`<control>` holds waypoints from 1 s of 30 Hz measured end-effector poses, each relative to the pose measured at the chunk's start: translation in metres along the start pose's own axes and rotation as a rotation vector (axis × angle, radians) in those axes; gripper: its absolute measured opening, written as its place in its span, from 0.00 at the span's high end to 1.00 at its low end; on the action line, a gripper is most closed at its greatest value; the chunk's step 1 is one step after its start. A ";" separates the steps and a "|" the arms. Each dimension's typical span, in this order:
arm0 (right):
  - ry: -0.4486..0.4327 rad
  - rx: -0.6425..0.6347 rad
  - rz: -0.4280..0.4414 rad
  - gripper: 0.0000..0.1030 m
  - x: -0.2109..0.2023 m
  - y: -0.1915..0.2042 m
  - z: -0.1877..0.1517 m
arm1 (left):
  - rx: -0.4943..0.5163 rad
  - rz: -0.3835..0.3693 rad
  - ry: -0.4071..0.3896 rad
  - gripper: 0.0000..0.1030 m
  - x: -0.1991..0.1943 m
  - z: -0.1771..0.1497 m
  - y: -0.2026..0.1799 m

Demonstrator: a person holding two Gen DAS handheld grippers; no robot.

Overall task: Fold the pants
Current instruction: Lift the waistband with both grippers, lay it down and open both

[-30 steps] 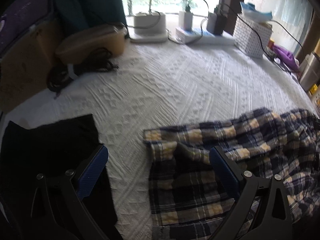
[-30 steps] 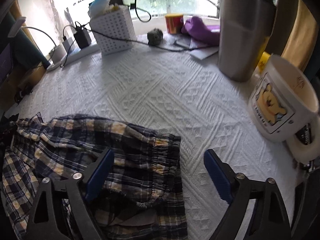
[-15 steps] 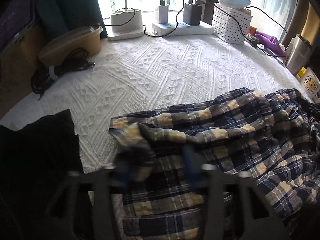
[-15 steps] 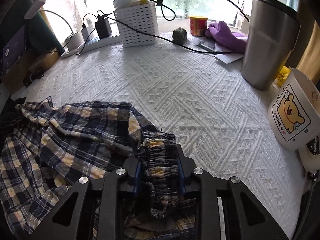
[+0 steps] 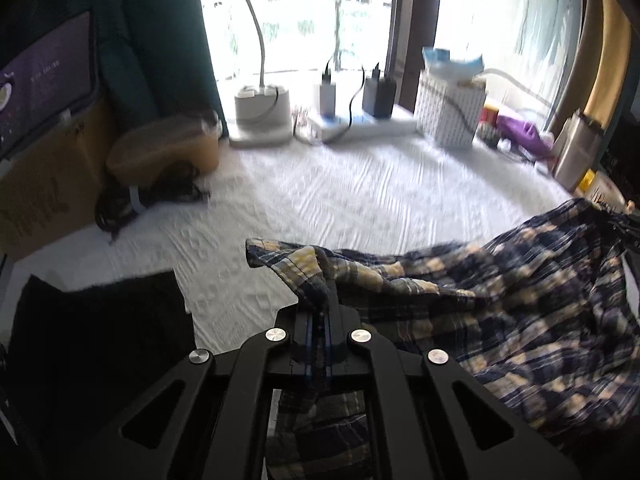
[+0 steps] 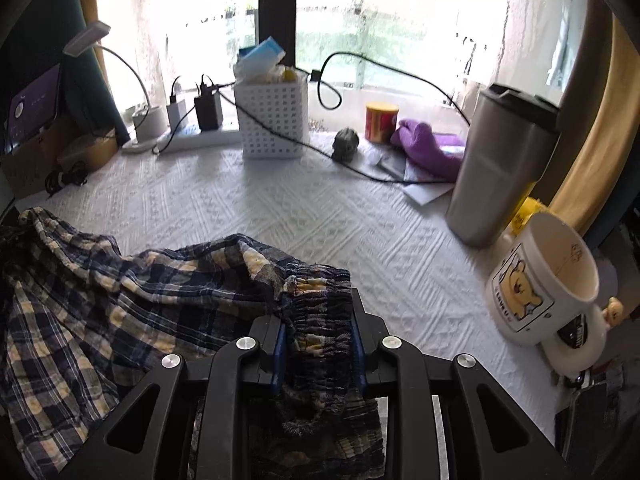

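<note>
The plaid pants [image 5: 500, 300], navy with yellow checks, lie bunched on the white textured cloth [image 5: 340, 200]. In the left wrist view my left gripper [image 5: 320, 320] is shut on a hem corner of them, lifted off the cloth. In the right wrist view the gathered elastic waistband [image 6: 316, 304] sits between the blue pads of my right gripper [image 6: 318, 332], whose jaws are still closing and pressing on it. The rest of the pants [image 6: 120, 300] drapes to the left, raised and sagging between the two grips.
A black cloth [image 5: 100, 340] lies at the near left. Along the window stand a lamp base [image 5: 262, 114], a power strip [image 5: 360, 124] and a white basket [image 6: 274, 120]. At the right are a steel tumbler [image 6: 500, 164], a bear mug [image 6: 540, 280] and a purple cloth [image 6: 428, 144].
Both grippers went from wide open over the flat pants to shut on the fabric. Both have risen, lifting the hem corner and the waistband off the cloth.
</note>
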State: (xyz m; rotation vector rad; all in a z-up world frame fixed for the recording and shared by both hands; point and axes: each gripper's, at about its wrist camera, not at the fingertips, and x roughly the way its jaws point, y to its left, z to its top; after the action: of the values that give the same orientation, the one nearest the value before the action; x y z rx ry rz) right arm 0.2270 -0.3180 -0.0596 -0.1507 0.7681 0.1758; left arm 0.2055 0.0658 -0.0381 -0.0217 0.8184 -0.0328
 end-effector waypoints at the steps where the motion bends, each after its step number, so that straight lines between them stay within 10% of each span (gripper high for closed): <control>1: -0.014 0.005 -0.005 0.74 -0.003 -0.001 0.002 | 0.000 -0.003 -0.014 0.98 -0.003 0.003 0.000; 16: -0.191 0.059 -0.033 0.74 -0.023 -0.009 0.045 | 0.004 -0.001 -0.182 0.98 -0.019 0.063 0.007; 30: -0.061 0.092 -0.042 0.74 0.060 -0.025 0.053 | -0.082 0.007 0.000 0.98 0.063 0.048 0.030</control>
State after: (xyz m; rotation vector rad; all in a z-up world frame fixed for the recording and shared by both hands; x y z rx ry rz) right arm 0.3105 -0.3260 -0.0619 -0.0735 0.7105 0.1047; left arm 0.2841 0.0939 -0.0518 -0.0961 0.8193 0.0078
